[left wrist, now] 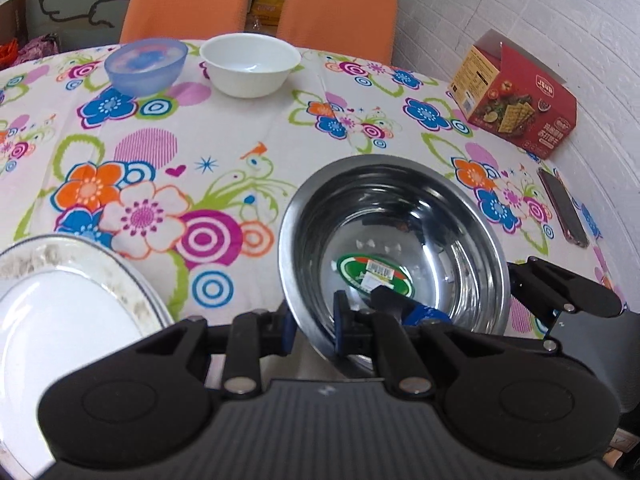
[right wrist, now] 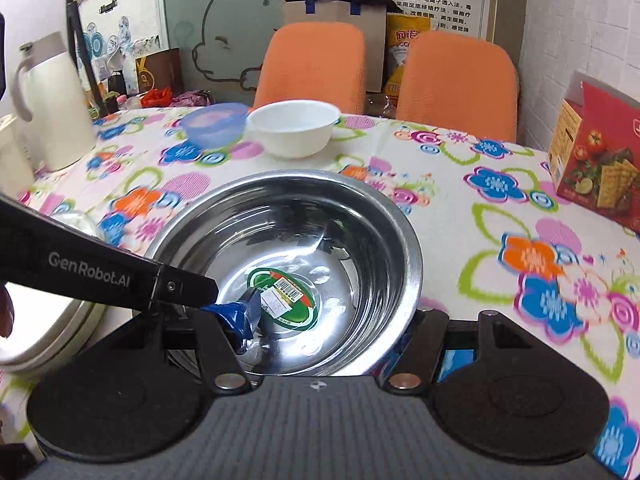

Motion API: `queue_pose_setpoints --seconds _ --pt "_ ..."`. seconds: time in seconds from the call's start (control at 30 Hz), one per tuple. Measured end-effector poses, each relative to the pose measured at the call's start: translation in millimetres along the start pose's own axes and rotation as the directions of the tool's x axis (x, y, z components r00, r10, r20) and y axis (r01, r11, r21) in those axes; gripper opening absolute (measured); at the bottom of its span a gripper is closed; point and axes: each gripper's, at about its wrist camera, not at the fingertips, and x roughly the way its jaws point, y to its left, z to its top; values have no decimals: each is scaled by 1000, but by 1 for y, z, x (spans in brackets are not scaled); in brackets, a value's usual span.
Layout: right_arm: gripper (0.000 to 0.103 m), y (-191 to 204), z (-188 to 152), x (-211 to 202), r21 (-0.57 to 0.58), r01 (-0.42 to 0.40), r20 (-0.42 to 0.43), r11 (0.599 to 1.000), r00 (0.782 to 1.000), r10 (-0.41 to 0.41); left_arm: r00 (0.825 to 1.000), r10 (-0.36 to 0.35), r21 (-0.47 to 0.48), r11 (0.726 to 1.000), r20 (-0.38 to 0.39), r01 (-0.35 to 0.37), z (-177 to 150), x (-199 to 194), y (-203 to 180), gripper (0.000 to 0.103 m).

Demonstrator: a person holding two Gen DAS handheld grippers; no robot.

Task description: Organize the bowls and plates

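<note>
A steel bowl (left wrist: 396,240) with a green label inside sits tilted at the near edge of the flowered table; it also shows in the right wrist view (right wrist: 296,264). My left gripper (left wrist: 314,326) is shut on the bowl's near left rim, one finger inside, one outside. My right gripper (right wrist: 332,336) straddles the bowl's near right rim, and its jaws look closed on it. A white plate (left wrist: 60,320) lies at the near left. A blue plastic bowl (left wrist: 146,65) and a white bowl (left wrist: 250,64) stand side by side at the far edge.
A red cracker box (left wrist: 516,96) and a dark phone (left wrist: 562,208) lie at the right by the white wall. A white kettle (right wrist: 52,104) stands at the far left. Two orange chairs (right wrist: 456,84) stand behind the table.
</note>
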Motion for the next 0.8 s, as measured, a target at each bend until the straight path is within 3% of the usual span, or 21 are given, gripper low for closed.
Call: queue_pose_setpoints --seconds 0.17,0.3,0.33,0.37,0.4,0.43,0.6,0.8 --pt "50 9 -18 -3 18 4 -28 1000 1000 -4 999 -2 -4 1000 -37 2 -15 7 3 7" --pt "50 11 -28 -5 15 -1 -50 1000 999 2 1000 16 11 1000 -4 -16 -20 5 2 9" --pt "50 11 -30 -5 20 -7 -60 1000 998 8 1000 24 20 1000 3 -25 -20 4 1 16" --pt "51 10 -30 -5 29 -13 -71 999 997 15 999 40 34 999 11 -40 -19 2 0 30" --pt "50 10 -31 -8 37 -16 -73 999 997 19 998 46 39 998 30 -47 -18 -1 1 55" --pt "50 8 -31 -10 47 -17 -82 999 996 21 997 57 38 998 59 -59 -16 -6 2 65" --pt "51 -7 -27 -39 48 40 -60 998 998 -37 980 90 44 994 178 -100 2 -36 12 65" --pt "52 -26 3 -64 67 73 23 995 997 -75 965 126 26 990 230 -136 27 -48 27 66"
